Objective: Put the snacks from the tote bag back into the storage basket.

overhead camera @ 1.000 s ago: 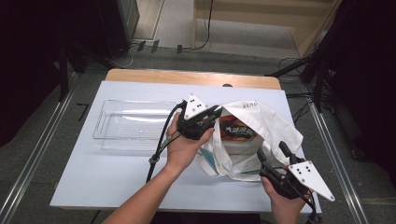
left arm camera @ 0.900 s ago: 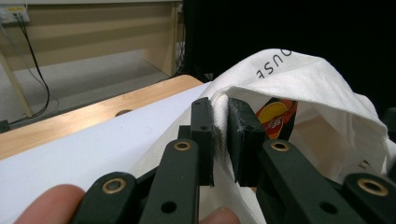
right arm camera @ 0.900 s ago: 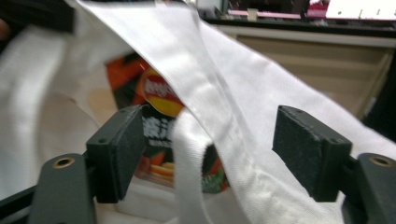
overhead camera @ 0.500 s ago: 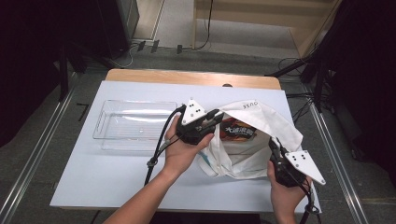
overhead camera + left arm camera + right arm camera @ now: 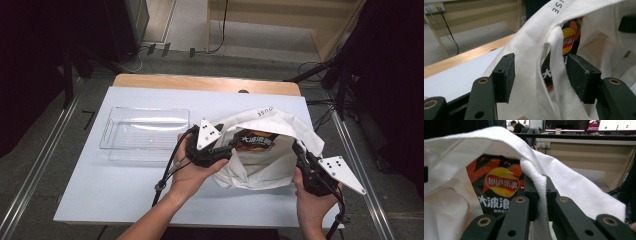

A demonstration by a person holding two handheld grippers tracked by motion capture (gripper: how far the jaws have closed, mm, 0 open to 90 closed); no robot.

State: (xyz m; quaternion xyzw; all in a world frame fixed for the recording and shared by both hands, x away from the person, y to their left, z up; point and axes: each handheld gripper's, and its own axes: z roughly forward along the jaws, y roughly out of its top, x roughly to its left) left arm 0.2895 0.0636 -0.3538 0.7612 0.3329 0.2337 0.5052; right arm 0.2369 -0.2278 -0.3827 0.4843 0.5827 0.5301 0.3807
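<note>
Since the earlier high-view frames, R tongs (image 5: 301,150) have come in from the counter's near right corner to the right rim of the white tote bag (image 5: 265,165) and clamped onto it; L tongs (image 5: 231,148) have just been opening, bag cloth between the jaws. State now: R tongs pinched tight on a fold of the bag hem, seen up close in right gripper view (image 5: 539,195), pads pressed flat on the weave. L tongs (image 5: 541,75) stand roughly half open, left rim of the bag hanging loose between the pads (image 5: 507,75), not gripped as far as I can tell. Bag lies on the white counter (image 5: 125,200) at centre-right, mouth facing the person, propped open. Inside: a Lay's chip bag (image 5: 255,141), orange/black, upright-ish against the back wall of the tote, also plain in right gripper view (image 5: 499,192). Judgement: R grip holds one side of the mouth up and taut so the opening stays wide; L is prob. letting go of its side to re-grip or to reach in for the chips. Clear plastic tray (image 5: 145,134) sits well apart to the left, empty, likely the drop-off spot. Risk: w/ L released, the left rim may sag over the chip bag.
</note>
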